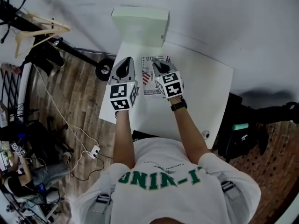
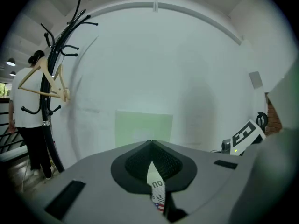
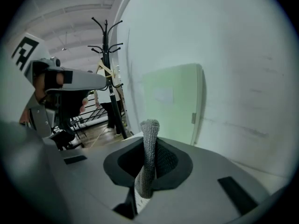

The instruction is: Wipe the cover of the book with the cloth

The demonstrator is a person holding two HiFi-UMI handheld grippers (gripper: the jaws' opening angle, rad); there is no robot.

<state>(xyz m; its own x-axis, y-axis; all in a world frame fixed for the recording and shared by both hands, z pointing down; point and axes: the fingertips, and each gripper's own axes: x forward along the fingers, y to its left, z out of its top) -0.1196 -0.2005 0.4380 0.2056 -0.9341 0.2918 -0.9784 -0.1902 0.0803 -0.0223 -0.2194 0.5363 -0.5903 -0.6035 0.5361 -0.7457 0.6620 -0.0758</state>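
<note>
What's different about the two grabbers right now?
The left gripper pinches the thin printed book; the right gripper pinches a grey knitted cloth. The cloth pokes up past the right gripper's jaws, while the book sits low between the left gripper's. Both are shut over the white table.

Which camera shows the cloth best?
The right gripper view: the grey cloth stands pinched upright in the right tool. The head view and the left gripper view show none of it.

Left claw (image 1: 124, 69) grips book (image 1: 148, 90), right claw (image 1: 161, 67) cloth (image 3: 149, 146)
</note>
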